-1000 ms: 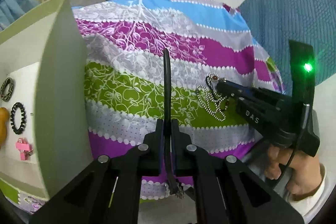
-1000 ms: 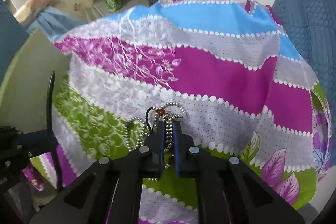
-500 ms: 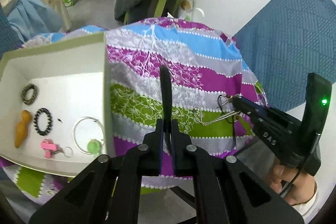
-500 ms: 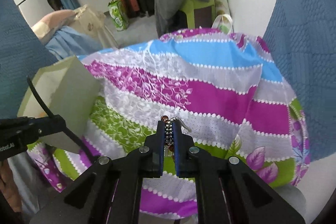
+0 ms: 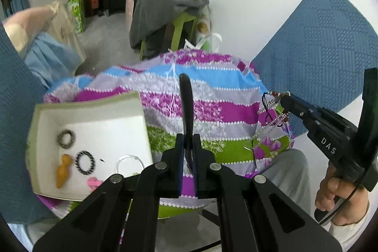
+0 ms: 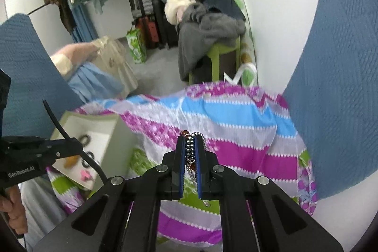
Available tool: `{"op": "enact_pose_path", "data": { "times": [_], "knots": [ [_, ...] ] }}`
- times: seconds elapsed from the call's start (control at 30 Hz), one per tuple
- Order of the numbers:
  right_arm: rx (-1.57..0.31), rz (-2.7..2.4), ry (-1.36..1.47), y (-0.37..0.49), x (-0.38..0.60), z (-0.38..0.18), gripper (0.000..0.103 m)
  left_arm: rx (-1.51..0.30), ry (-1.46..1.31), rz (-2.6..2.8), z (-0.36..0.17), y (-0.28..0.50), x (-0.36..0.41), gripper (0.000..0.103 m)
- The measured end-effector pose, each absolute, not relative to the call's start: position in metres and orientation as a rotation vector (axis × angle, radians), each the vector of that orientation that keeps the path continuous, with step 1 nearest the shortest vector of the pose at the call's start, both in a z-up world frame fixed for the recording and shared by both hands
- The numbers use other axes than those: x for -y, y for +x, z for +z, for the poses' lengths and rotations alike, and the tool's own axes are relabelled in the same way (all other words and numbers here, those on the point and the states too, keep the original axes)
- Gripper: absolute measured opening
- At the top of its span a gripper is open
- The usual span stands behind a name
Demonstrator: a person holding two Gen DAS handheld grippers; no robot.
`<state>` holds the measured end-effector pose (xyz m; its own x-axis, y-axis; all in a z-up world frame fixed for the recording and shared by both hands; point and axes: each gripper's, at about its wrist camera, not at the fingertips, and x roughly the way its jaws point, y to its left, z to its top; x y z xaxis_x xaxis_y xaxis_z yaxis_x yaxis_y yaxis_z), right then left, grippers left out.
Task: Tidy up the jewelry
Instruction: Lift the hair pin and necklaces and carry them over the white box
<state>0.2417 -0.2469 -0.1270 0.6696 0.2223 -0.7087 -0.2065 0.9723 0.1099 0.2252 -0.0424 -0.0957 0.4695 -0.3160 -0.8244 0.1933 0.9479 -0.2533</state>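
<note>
My left gripper (image 5: 188, 137) is shut on a black cord (image 5: 186, 105) that sticks up between its fingers, above the striped cloth. It shows at the left of the right wrist view (image 6: 78, 144). My right gripper (image 6: 191, 141) is shut on a silver bead chain (image 6: 190, 149) with red beads and a black string. In the left wrist view it (image 5: 282, 98) holds the chain (image 5: 271, 119) dangling off the table's right side. A white box (image 5: 94, 115) at the left holds a dark ring, a black bead bracelet (image 5: 85, 161), an orange piece, a clear bangle and a pink piece.
The table wears a striped purple, blue and green cloth (image 5: 212, 110). Blue textured panels (image 5: 319, 51) stand on both sides. A green stool piled with clothes (image 6: 208, 34) stands behind the table. The box (image 6: 101, 134) sits at the table's left edge.
Both grippers have risen and pulled back from the table. The silver chain has come up off the cloth and now hangs from the right gripper. More of the box interior shows.
</note>
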Motion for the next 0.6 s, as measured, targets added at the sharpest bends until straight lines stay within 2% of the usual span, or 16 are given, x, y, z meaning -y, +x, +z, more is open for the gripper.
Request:
{"op": "enact_pose_path", "data": {
  "times": [0.37,0.6],
  "knots": [
    [-0.716,0.313,-0.013,0.242,0.194,-0.057,0.006,-0.985,-0.129,-0.312,-0.041,0.231,-0.002,0.006],
    [-0.679,0.369,0.009,0.235,0.157,-0.028,0.006,-0.978,-0.113,-0.299,-0.027,0.234,-0.03,0.006]
  ]
}}
